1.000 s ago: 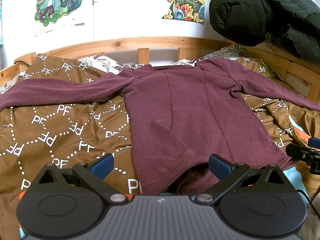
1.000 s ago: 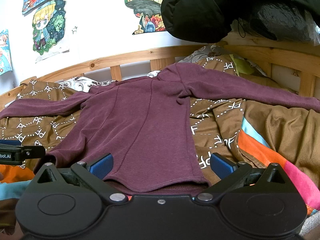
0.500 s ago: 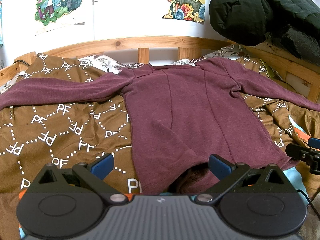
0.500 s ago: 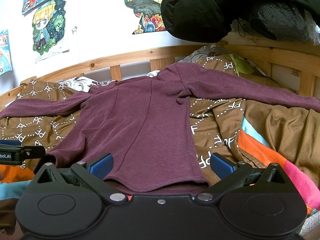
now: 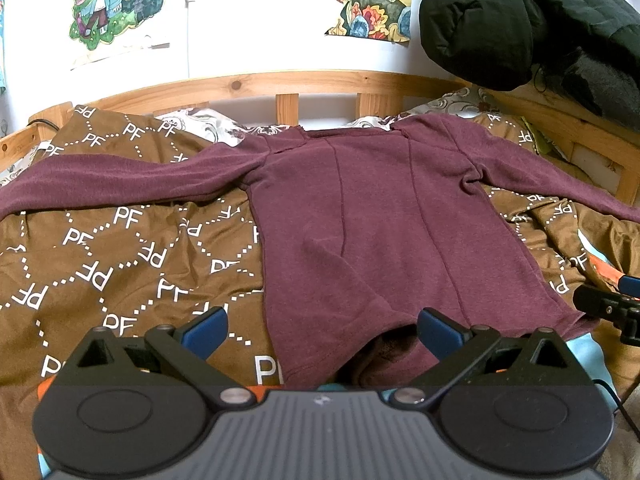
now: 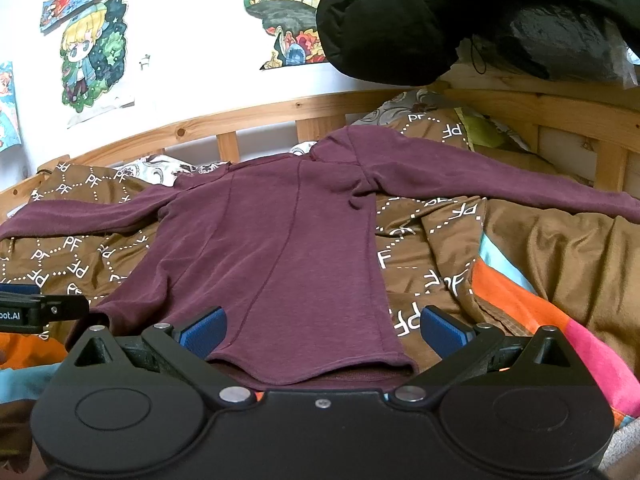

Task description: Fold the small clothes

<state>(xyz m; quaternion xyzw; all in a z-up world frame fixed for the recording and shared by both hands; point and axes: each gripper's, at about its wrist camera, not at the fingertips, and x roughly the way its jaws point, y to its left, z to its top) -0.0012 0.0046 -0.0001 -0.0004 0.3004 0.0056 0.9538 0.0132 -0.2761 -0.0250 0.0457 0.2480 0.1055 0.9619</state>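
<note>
Brown patterned bedspread (image 5: 100, 248), wooden headboard (image 5: 240, 84), maroon sweater (image 5: 380, 232) spread flat, left gripper (image 5: 320, 330) and right gripper (image 6: 320, 330) both gaping.

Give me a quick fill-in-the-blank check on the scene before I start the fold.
1. The maroon top lies flat with both sleeves spread ____.
2. The jaws of both the left gripper and the right gripper stand ____.
3. The top rests on a brown blanket printed with the letters ____.
4. The bed's rail is made of ____.

Missing words: outward; open; PF; wood
</note>
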